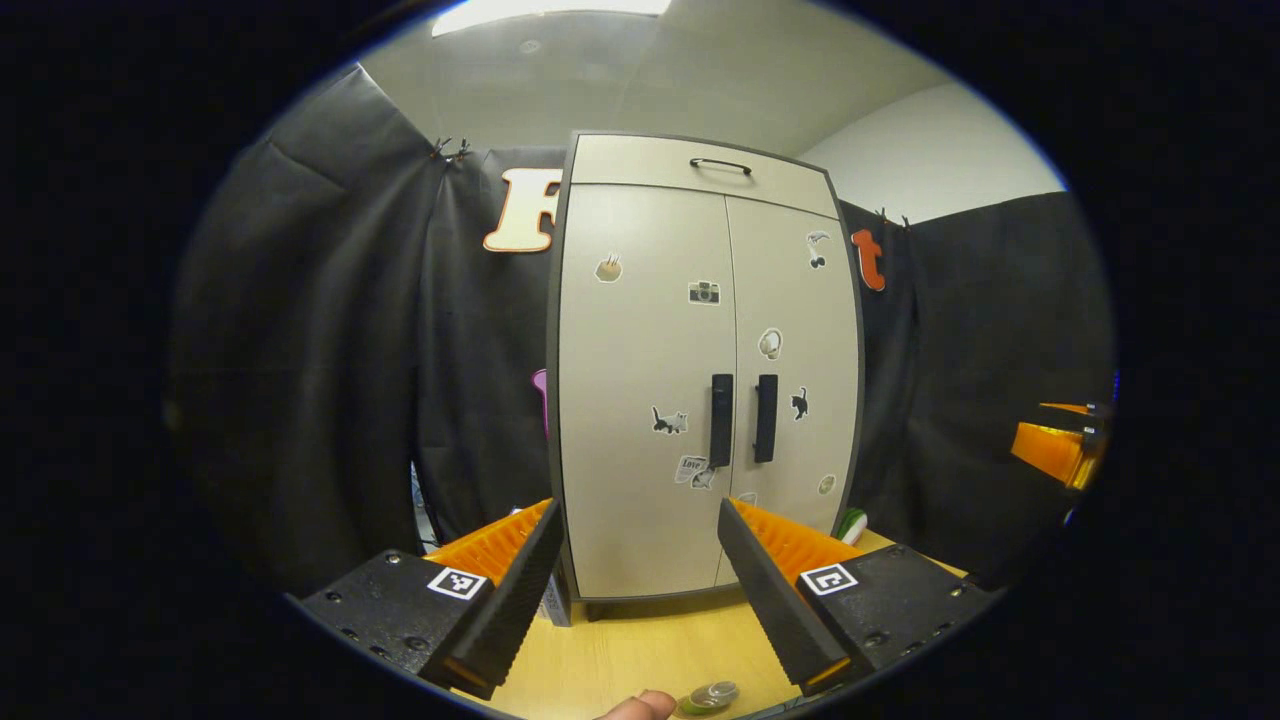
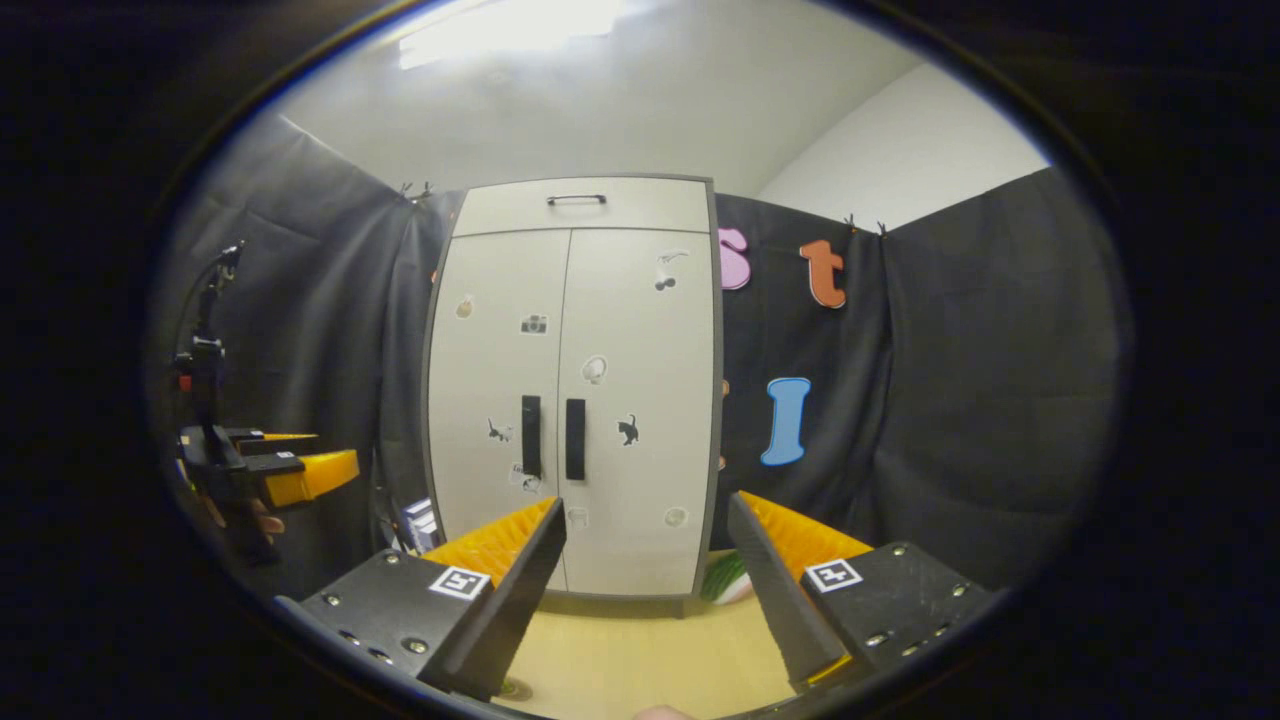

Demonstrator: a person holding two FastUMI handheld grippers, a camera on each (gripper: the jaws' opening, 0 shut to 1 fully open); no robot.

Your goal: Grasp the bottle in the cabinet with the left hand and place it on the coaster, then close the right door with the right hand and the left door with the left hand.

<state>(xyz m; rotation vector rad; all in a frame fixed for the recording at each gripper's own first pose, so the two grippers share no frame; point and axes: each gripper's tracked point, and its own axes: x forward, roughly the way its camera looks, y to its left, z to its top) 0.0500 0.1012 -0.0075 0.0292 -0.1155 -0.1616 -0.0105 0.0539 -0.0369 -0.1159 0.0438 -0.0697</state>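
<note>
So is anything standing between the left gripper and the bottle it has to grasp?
Yes. Both cabinet doors are shut, so the bottle, if inside, is hidden behind them. The left gripper hangs open in front of the doors, touching neither handle.

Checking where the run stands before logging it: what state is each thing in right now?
Left door: closed.
Right door: closed.
Top drawer: shut.
Left gripper: open, holding nothing.
Right gripper: open, holding nothing.
Bottle: on the wooden table, in front of the cabinet.
</note>
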